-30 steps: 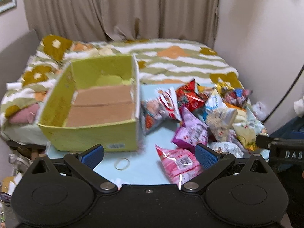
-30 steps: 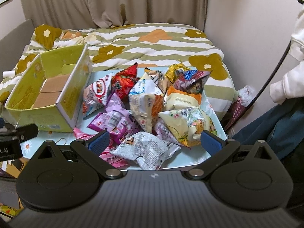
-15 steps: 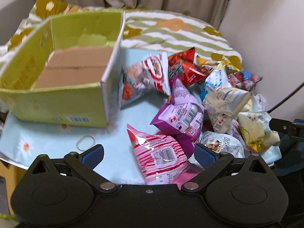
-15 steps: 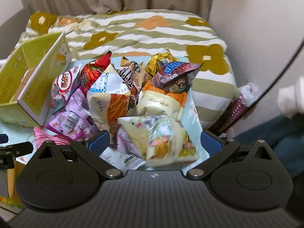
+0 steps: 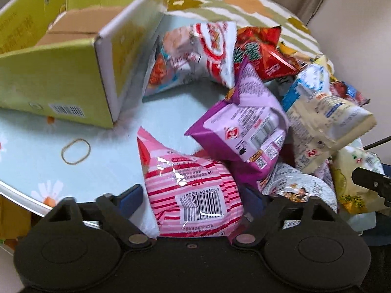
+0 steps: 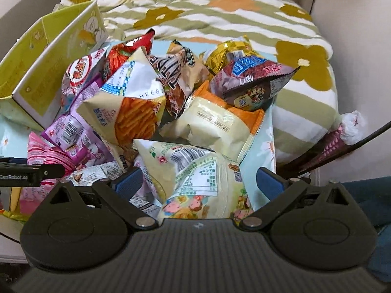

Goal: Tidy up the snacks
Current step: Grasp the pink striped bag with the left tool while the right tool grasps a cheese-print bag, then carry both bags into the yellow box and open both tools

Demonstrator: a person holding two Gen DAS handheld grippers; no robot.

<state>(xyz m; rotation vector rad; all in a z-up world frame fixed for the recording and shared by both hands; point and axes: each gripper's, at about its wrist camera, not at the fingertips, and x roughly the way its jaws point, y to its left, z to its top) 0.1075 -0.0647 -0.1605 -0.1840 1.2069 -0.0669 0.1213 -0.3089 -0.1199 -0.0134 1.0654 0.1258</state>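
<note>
left hand-held gripper [image 5: 193, 202] closing around the pink striped snack bag [image 5: 189, 190]; right hand-held gripper [image 6: 199, 183] wide over a pale snack bag [image 6: 193, 178].

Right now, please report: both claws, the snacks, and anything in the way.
Left claw closing around pink striped bag. Right claw open over pale yellow bag. Green box empty. Nothing blocking.
</note>
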